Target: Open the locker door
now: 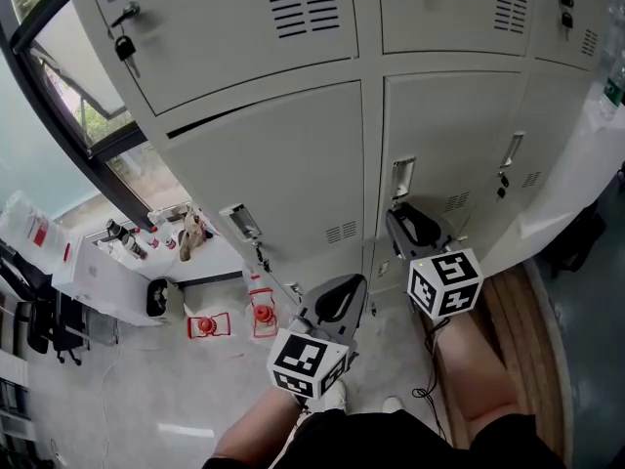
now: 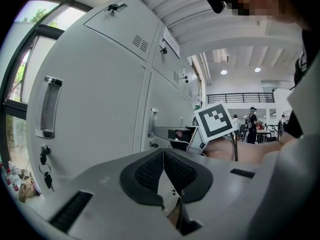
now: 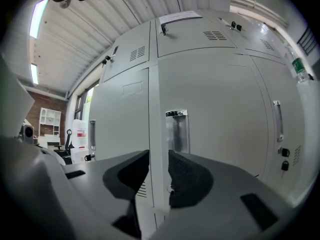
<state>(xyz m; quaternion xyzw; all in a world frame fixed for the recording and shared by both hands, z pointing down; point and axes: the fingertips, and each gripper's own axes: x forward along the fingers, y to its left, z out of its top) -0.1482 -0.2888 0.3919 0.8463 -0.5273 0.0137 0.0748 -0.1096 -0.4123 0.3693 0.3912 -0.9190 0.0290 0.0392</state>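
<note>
- While nothing has been opened yet, my left gripper (image 2: 163, 156) hangs low, clenched on nothing, its pads pressed together.
- My right gripper (image 3: 159, 159) is released, jaws apart and empty, and it's lined up on the seam just below the recessed handle (image 3: 176, 131).
- The locker door (image 3: 220, 99) sits shut, dead ahead of that claw. There's no contact with it, so reaching, gripping the handle and pulling are all left to do.
</note>
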